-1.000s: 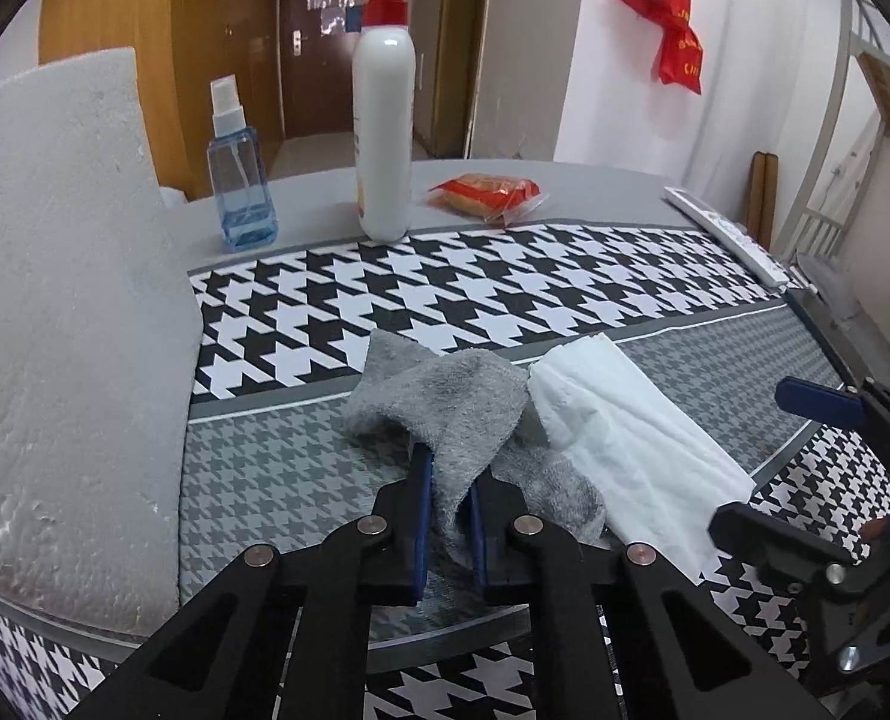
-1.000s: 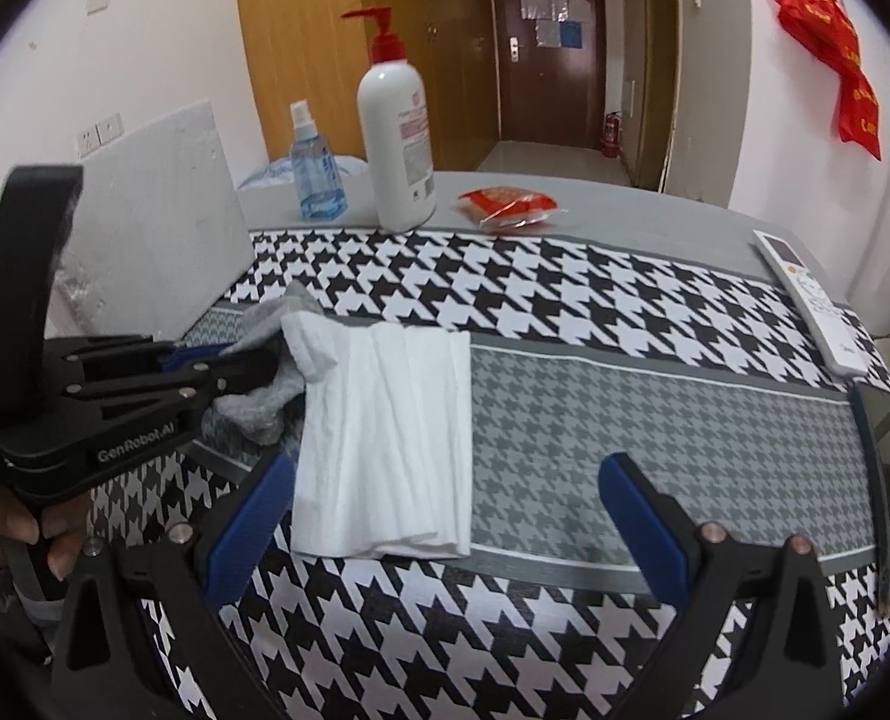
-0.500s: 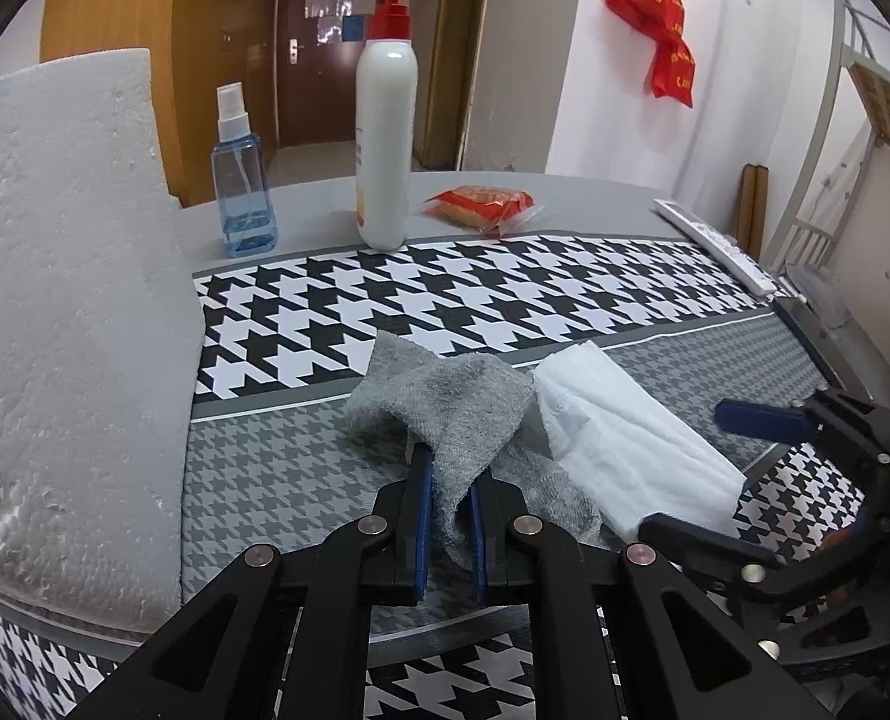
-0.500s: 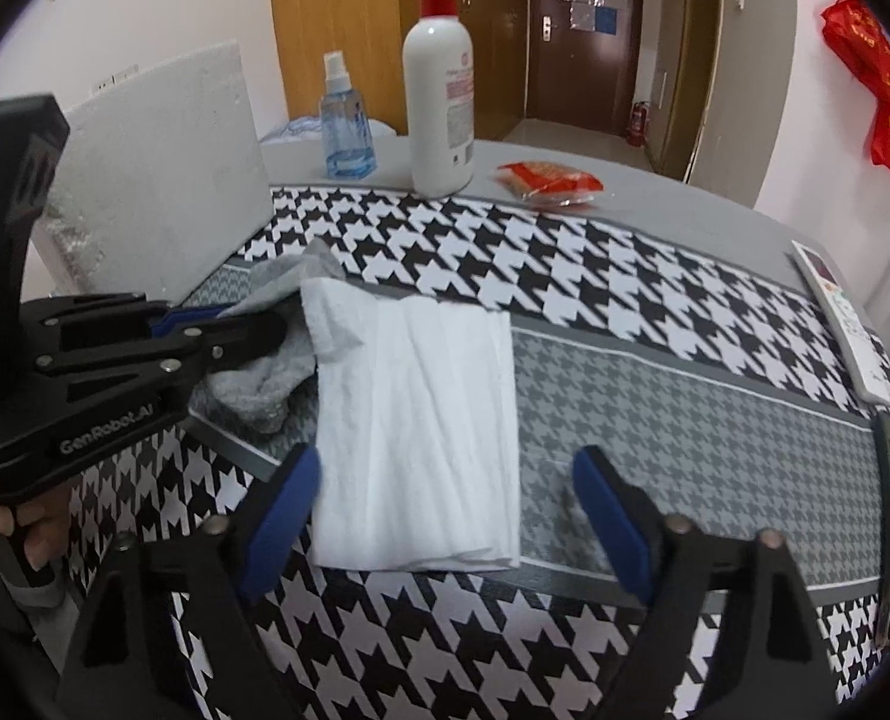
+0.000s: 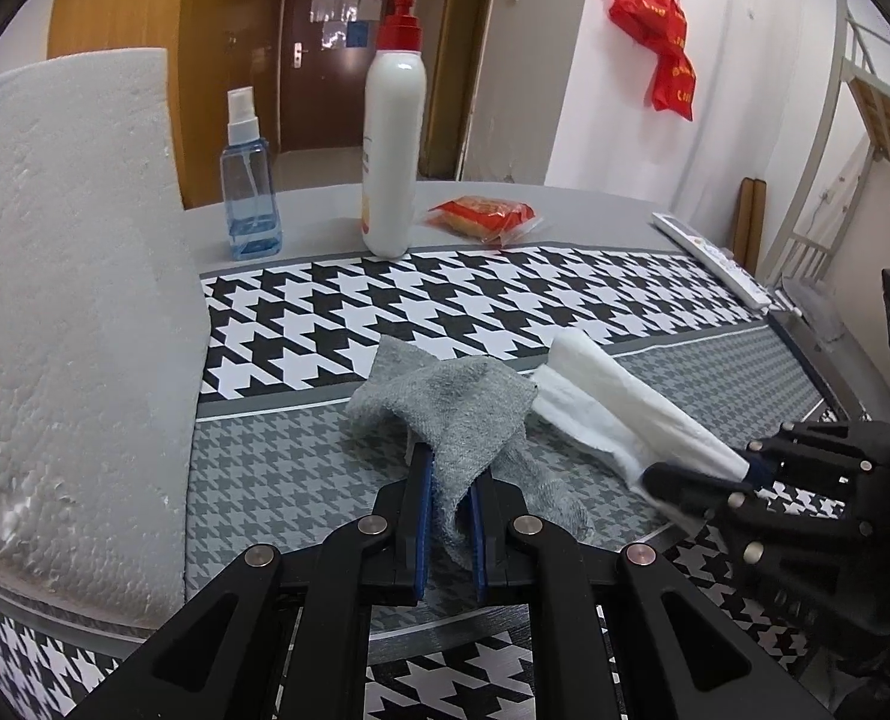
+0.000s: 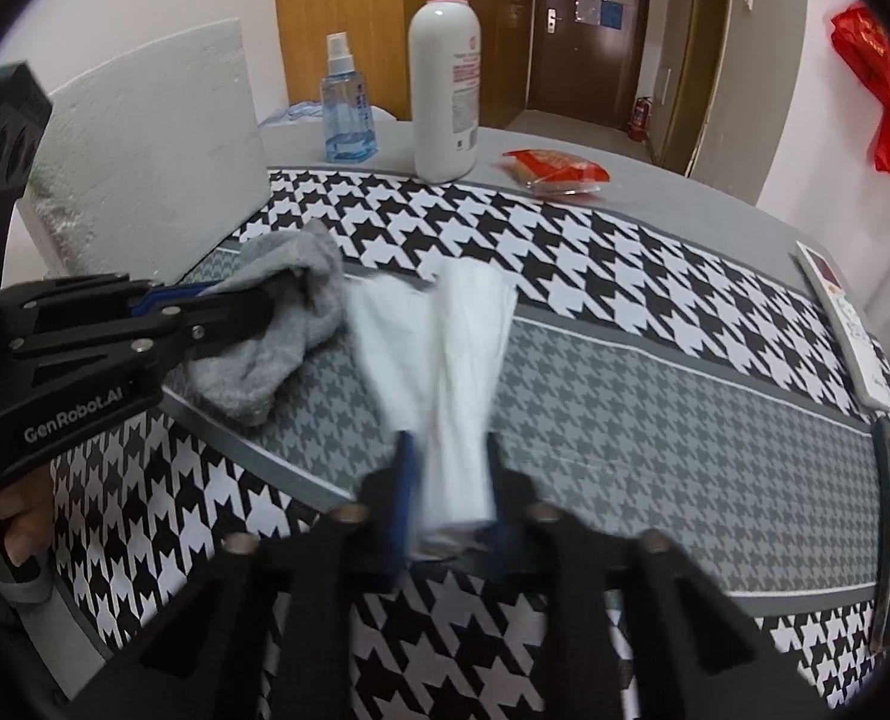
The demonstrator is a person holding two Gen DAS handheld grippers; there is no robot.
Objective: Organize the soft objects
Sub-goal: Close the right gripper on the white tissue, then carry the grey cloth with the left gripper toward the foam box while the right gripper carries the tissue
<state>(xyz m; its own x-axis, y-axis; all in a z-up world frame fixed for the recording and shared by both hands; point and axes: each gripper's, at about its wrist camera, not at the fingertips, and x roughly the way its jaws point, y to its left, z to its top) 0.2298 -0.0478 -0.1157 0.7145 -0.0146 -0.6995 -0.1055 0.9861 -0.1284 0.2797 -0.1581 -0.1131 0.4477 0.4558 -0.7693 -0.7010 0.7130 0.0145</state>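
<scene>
A grey cloth [image 5: 451, 402] lies crumpled on the houndstooth table cover [image 5: 337, 324]. My left gripper [image 5: 451, 468] is shut on a fold of it, and the fabric drapes over the pads. To its right lies a white cloth [image 5: 601, 402]. My right gripper [image 6: 448, 450] is closing its jaws on the near end of the white cloth [image 6: 445, 348], which bunches narrow between the blue pads. In the right wrist view, the left gripper [image 6: 253, 303] holds the grey cloth [image 6: 283, 324] at the left. The left wrist view has the right gripper [image 5: 709, 465] at the right edge.
A white foam block [image 5: 67, 312] stands at the left. At the back are a blue spray bottle [image 5: 250, 198], a white pump bottle [image 5: 392, 150] and a red snack packet [image 5: 484, 216]. A remote [image 6: 847, 324] lies along the right edge. A person's hand [image 6: 19, 534] grips the left handle.
The right gripper went from wide open around the flat white cloth to shut on its near end, gathering it into a narrow strip. The left gripper kept its hold on the grey cloth.
</scene>
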